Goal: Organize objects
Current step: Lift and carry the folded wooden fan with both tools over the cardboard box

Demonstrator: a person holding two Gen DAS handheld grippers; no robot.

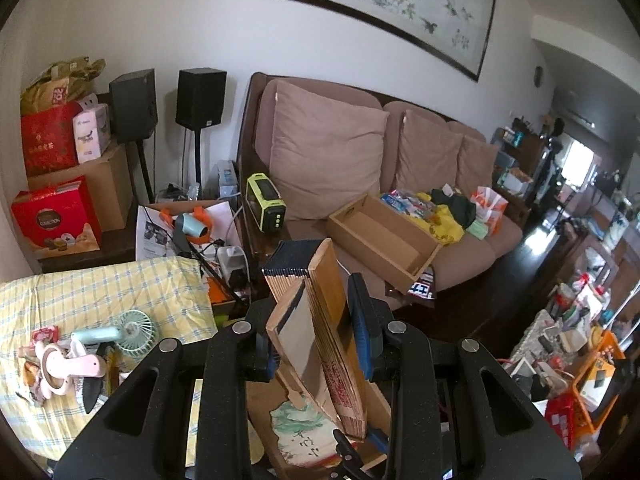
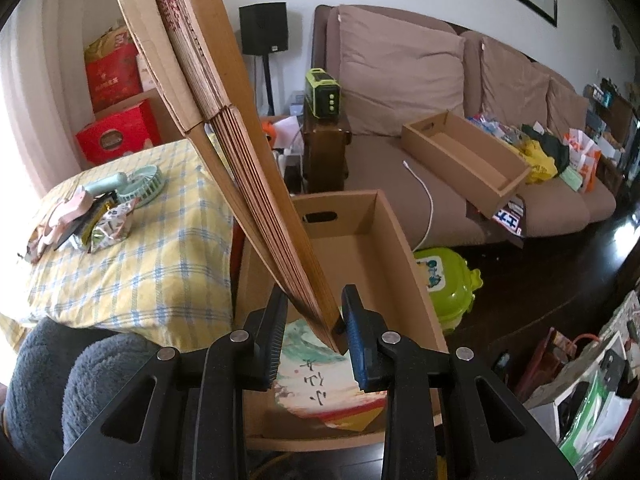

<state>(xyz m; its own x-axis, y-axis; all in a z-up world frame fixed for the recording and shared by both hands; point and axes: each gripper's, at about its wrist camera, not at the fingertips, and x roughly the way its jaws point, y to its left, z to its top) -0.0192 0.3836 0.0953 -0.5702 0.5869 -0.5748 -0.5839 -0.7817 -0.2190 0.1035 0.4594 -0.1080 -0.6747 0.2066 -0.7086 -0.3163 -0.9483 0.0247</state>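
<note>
A large folded bamboo fan (image 1: 320,304) with dark paper edges is held at both ends. My left gripper (image 1: 316,340) is shut on its wide end, together with a cardboard strip. My right gripper (image 2: 314,336) is shut on the fan's (image 2: 248,168) narrow pivot end, so the fan rises steeply to the upper left in the right wrist view. Below both grippers stands an open cardboard box (image 2: 394,248) with a cut-out handle. A painted round fan (image 2: 320,380) with brush lettering lies on its bottom, also seen as the painted fan (image 1: 304,432) in the left wrist view.
A yellow checked cloth (image 2: 132,264) left of the box carries a mint hand fan (image 2: 140,184) and snack packets. On the brown sofa (image 2: 400,80) behind lies a shallow cardboard tray (image 2: 464,156). A green toy (image 2: 448,284) sits on the dark floor, and cluttered bags fill the right.
</note>
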